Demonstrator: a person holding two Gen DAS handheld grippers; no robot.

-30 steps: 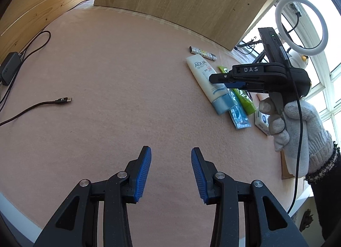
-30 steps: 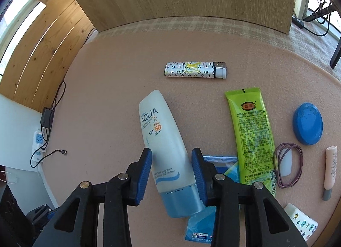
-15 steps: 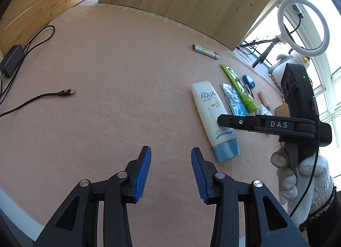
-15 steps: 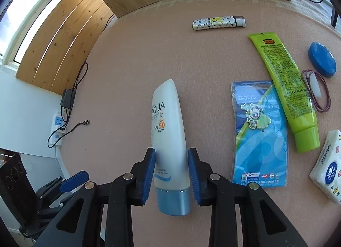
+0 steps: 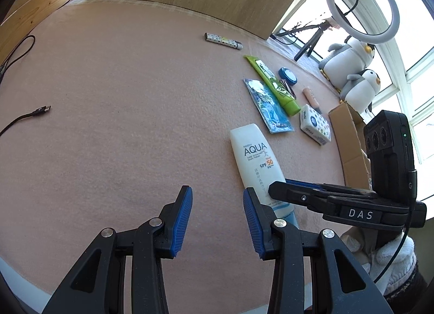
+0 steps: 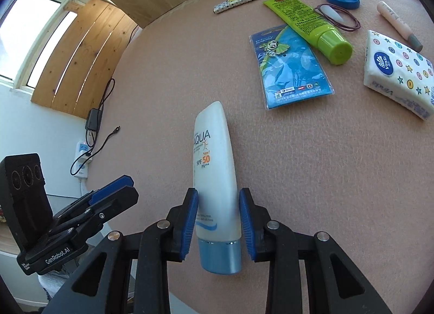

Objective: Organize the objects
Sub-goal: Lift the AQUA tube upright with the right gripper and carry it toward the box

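Your right gripper (image 6: pixel 218 221) is clamped low on the white plastic AQUA sunscreen tube with a blue cap (image 6: pixel 214 178), its long axis running straight out along the fingers over the pink felt tabletop (image 6: pixel 312 164); your left gripper (image 5: pixel 217 221) stands apart and empty just beside it, while the remaining toiletries lie farther off

Each gripper consisted of matte black plastic arms ending in two fingers faced with ribbed blue pads (image 5: pixel 182 221). Round silver screws (image 6: pixel 163 224) marked the pivots. The right gripper (image 5: pixel 274 188) carried a white "DAS" marking and a tall black camera block (image 5: pixel 389 148) with a green light and a black cable. The left gripper (image 6: pixel 115 188) bore "GenRobot.AI". The person's hand (image 5: pixel 390 254) wore a white knitted glove with a dark patterned cuff.
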